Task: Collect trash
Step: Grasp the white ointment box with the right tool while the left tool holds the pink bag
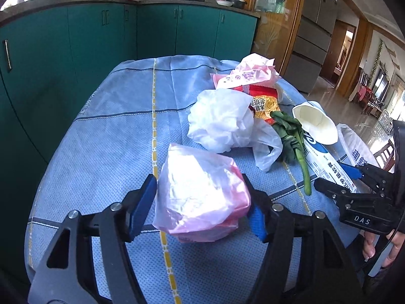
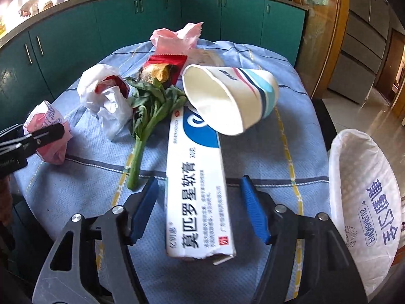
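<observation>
Trash lies on blue checked tablecloth (image 1: 101, 131): crumpled pink plastic bag (image 1: 202, 195) between left gripper's (image 1: 202, 202) parted fingers, white ointment carton (image 2: 196, 185) between right gripper's (image 2: 200, 202) parted fingers, paper cup (image 2: 227, 96) resting on carton's far end.

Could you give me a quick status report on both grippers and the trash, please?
Left gripper open, straddling pink plastic bag. Right gripper open around ointment box. Paper cup lying on box's far end; lined bin waiting right.
</observation>
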A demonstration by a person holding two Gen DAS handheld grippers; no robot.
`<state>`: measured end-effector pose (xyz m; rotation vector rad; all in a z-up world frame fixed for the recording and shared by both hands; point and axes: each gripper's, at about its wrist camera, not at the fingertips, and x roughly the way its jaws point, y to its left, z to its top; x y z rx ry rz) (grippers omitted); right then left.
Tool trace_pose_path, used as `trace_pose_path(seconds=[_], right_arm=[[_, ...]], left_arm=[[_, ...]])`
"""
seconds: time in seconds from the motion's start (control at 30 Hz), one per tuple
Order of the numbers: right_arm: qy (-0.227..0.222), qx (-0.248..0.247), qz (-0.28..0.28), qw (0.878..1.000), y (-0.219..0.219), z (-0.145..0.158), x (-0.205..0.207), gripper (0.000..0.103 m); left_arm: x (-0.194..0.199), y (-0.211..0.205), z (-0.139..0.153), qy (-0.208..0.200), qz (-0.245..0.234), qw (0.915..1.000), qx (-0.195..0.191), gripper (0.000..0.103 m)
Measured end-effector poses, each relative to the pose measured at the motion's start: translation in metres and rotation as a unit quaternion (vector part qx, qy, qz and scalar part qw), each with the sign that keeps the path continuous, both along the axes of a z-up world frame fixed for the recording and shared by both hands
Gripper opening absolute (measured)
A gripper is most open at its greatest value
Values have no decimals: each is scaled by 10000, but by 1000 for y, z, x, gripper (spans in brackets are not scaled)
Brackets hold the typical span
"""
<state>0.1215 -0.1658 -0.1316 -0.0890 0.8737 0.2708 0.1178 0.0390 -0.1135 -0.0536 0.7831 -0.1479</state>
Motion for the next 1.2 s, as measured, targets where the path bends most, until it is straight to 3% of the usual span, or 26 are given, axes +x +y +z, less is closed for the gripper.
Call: trace_pose_path(seconds=[0.03, 0.13, 0.5, 0.6, 0.67, 0.9, 1.0, 1.1, 1.2], right_arm=[[0, -9, 75, 10000, 3, 1, -1, 47], [-56, -119, 166, 9998, 9, 2, -5, 41], [-3, -53, 173, 9998, 9, 0, -12, 40], [-18, -95, 114, 9999, 11, 0, -12, 45], [-35, -135, 74, 9999, 13, -1, -11, 54], [-90, -135, 39, 9999, 14, -2, -7, 56], [-113, -127, 44, 9998, 14, -3, -7, 56], [-107, -42, 156, 9998, 14, -2, -10, 42], [-173, -118, 199, 9996, 18, 1, -15, 40]], left_arm=[[0, -1, 0, -2, -2, 10000, 10, 68], [-1, 0, 1, -16, 6, 10000, 19, 68], [-3, -2, 1, -36, 44, 9999, 144, 65], [-2, -2, 1, -34, 44, 9999, 145, 66], [-2, -2, 0, -30, 41, 9999, 154, 66], [0, -3, -2, -45, 52, 9998, 200, 66], [0, -3, -2, -49, 58, 9997, 211, 66], [-1, -4, -3, -68, 59, 9997, 234, 66], [-1, -4, -3, -99, 91, 9996, 266, 62]])
